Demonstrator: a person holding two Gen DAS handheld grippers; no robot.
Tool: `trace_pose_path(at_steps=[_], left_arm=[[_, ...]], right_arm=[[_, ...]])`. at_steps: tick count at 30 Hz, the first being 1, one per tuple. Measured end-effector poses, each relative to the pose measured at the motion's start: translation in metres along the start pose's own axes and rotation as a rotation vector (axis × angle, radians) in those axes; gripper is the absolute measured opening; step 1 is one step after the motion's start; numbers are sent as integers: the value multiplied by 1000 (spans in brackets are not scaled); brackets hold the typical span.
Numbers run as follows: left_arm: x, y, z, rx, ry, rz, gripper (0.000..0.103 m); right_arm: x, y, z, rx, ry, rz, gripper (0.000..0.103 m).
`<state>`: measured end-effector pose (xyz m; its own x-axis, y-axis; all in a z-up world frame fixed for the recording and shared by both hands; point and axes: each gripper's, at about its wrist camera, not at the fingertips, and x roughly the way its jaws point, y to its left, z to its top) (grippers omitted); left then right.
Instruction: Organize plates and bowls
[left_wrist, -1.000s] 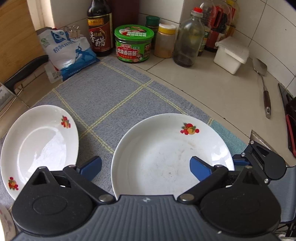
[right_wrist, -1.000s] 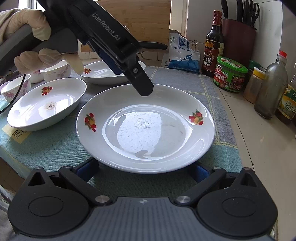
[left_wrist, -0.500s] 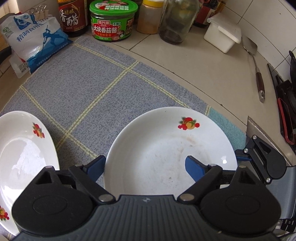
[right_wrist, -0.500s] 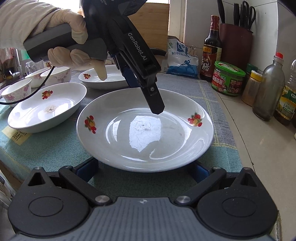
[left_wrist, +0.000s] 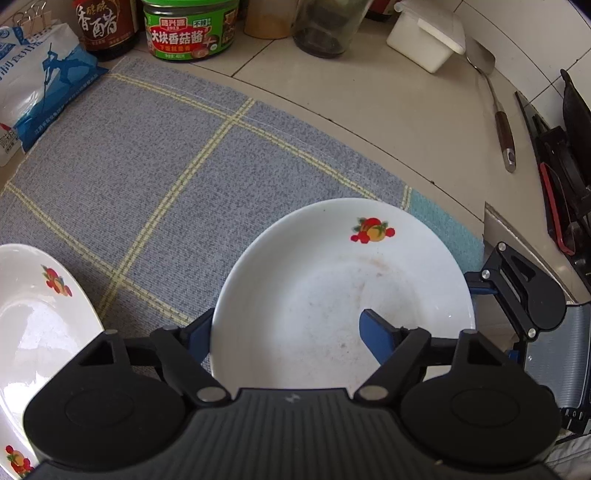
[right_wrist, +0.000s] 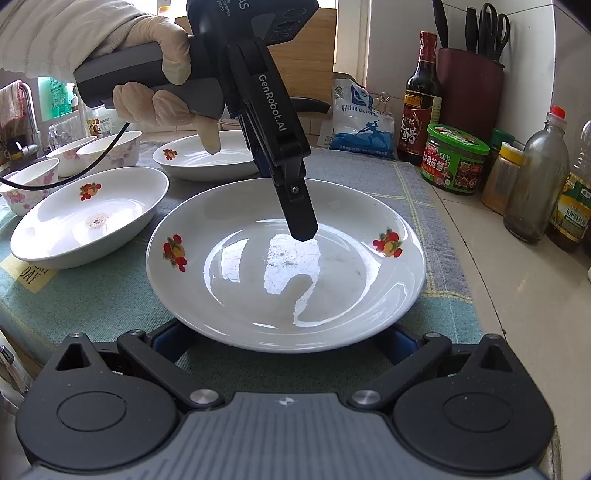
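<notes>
Left gripper (left_wrist: 284, 338) straddles the far rim of the big plate (left_wrist: 343, 291), one finger inside the bowl, one outside on the cloth (left_wrist: 155, 173). Its jaws have just been closing, rim between them; pads not yet pressing, as far as I can tell. I'd finish the squeeze squarely on the rim before lifting; glazed china may slip.

Right gripper (right_wrist: 282, 345) sits wide open at the plate's near edge, holding nothing.

More plates (right_wrist: 88, 214) and bowls (right_wrist: 107, 149) sit left. Plate sits mid-cloth on the tiled counter (left_wrist: 388, 110), with bottles and jars along the far wall.
</notes>
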<state>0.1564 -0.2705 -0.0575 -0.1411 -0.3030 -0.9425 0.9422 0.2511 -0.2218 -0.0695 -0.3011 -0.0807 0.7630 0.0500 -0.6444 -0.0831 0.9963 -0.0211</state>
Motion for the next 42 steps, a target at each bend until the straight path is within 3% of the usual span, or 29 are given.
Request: trace_pose_path(at_steps=[18, 30, 42], left_arm=[[4, 3, 4, 16, 24, -39, 80], [-12, 9, 17, 15, -35, -43, 80], [-13, 30, 51, -3, -93, -19, 80]], right_arm=[[2, 2, 7, 3, 50, -8, 103], [6, -9, 21, -20, 68, -17, 103], [26, -44, 46, -54, 57, -16, 103]])
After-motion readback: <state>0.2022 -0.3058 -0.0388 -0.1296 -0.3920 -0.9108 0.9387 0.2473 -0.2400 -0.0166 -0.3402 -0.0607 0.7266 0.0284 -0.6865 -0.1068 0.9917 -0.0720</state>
